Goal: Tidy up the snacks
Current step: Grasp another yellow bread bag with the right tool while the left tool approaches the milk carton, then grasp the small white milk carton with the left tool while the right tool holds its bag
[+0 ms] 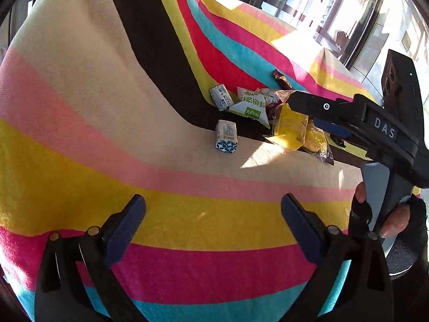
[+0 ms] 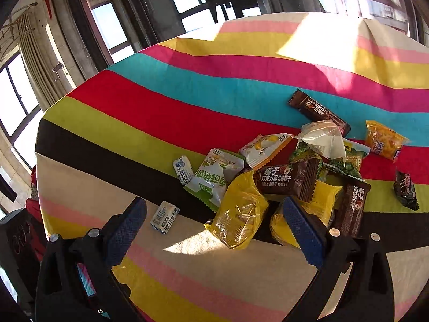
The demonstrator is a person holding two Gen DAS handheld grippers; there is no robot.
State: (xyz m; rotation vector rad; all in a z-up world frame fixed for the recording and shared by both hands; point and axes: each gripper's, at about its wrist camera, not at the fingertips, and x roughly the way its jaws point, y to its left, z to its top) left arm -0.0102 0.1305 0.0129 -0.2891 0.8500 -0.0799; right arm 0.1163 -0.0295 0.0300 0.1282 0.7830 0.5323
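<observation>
A heap of snack packets [image 2: 289, 177] lies on a striped tablecloth [image 2: 187, 86]: yellow packets [image 2: 240, 212], brown chocolate wafer packs [image 2: 284, 178], a green-white packet [image 2: 211, 179], two small white-blue candies [image 2: 164, 217] and an orange packet [image 2: 384, 140]. My right gripper [image 2: 214, 228] is open just above the heap's near edge, holding nothing. In the left wrist view the heap [image 1: 268, 112] is ahead, and the right gripper's body [image 1: 354, 118] reaches over it. My left gripper [image 1: 214, 222] is open and empty over the cloth, well short of the heap.
A brown bar [image 2: 319, 114] and a dark packet [image 2: 406, 190] lie apart from the heap. The table's far edges [image 2: 80, 86] drop off toward windows. Sunlit patches fall on the cloth.
</observation>
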